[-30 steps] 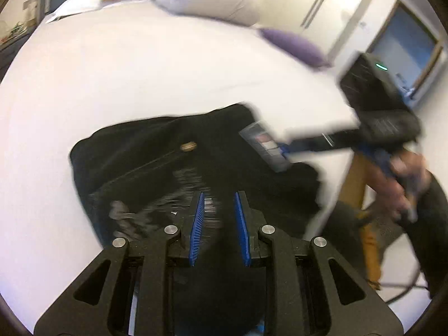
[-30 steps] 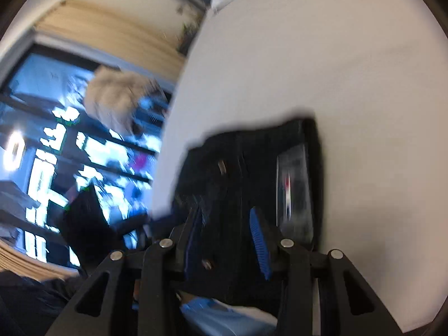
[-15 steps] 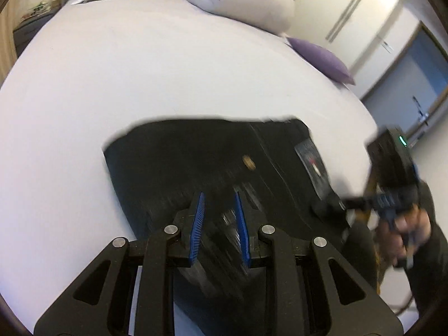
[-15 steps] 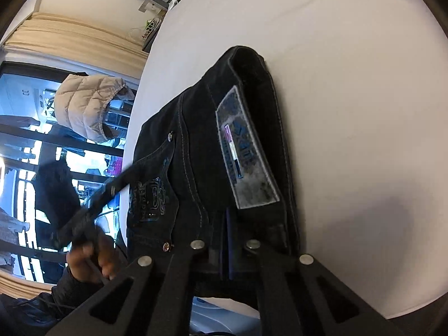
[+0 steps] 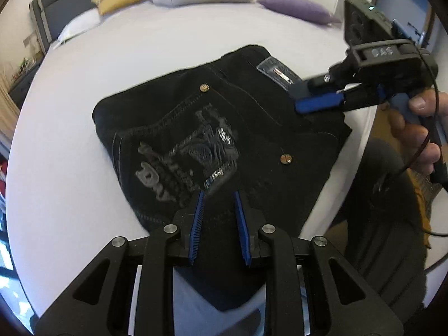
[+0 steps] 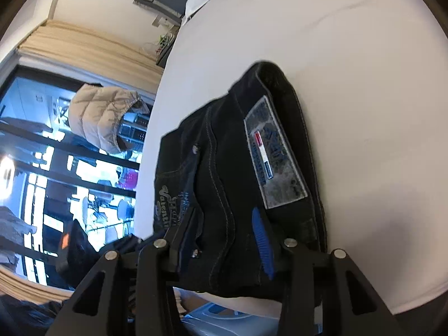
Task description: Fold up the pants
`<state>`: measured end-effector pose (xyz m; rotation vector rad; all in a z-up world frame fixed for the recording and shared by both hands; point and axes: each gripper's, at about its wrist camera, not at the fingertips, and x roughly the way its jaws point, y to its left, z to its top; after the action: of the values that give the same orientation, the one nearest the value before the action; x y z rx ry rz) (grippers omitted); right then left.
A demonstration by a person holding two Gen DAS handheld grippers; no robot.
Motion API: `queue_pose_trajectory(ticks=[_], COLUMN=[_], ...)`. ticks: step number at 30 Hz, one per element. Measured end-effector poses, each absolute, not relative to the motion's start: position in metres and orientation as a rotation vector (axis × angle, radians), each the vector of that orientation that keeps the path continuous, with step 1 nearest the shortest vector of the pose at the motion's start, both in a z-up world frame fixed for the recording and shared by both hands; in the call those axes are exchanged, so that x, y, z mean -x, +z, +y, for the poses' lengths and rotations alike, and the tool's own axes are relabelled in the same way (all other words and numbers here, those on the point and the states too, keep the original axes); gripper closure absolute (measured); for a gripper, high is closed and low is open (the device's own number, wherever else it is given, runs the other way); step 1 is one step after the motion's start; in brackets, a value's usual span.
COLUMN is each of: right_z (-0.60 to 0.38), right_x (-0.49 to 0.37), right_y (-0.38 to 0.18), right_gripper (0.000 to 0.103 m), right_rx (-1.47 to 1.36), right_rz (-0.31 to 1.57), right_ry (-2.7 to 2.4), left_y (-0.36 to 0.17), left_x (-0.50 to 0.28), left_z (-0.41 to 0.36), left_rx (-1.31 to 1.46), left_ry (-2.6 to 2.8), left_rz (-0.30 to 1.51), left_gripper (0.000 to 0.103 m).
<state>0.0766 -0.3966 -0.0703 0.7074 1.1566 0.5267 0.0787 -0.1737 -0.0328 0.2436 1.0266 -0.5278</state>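
Lying folded, thick, soft, floppy pants (image 5: 212, 128), best pinched at hem; left gripper (image 5: 218, 196) gaping empty, right gripper (image 6: 224, 218) opening, letting go.

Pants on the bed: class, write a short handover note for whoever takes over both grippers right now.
Left gripper: fingers slightly apart, nothing between them, over the near edge of the pants.
Right gripper: fingers opening, straddling the waistband end beside the label, not gripping.
Pants: a compact folded stack with the back pocket up, on the white bed near its edge.
Done: the folding looks finished.
Left: probably only lifting both grippers clear and neatening the edges if needed.
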Motion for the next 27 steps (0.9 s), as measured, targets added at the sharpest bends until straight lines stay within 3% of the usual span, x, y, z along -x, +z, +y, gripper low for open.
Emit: queue_pose_trajectory(ticks=[6, 12, 16, 22, 27], right_z=[-0.406, -0.410, -0.415, -0.436, -0.444], right_x=[-0.059, -0.050, -0.051, -0.051, -0.060], right_y=[-0.064, -0.077, -0.063, -0.042, -0.041], right_gripper=[0.051, 0.051, 0.041, 0.034, 0.034], right_rx=[-0.765, -0.758, -0.754, -0.782, -0.772], right_rz=[1.118, 1.108, 1.083, 1.013, 1.015], right_ry=[0.539, 0.532, 0.538, 0.503, 0.454], left_y=[-0.039, -0.041, -0.041, -0.039, -0.030], left_x=[-0.075, -0.076, -0.083, -0.079, -0.080], left_z=[-0.181, -0.182, -0.181, -0.177, -0.170], left_rx=[-0.266, -0.269, -0.254, -0.246, -0.208], left_ry=[-0.510, -0.507, -0.508, -0.509, -0.524], left_rz=[1.045, 1.055, 1.062, 1.064, 1.066], left_gripper=[0.081, 0.081, 0.081, 0.081, 0.081])
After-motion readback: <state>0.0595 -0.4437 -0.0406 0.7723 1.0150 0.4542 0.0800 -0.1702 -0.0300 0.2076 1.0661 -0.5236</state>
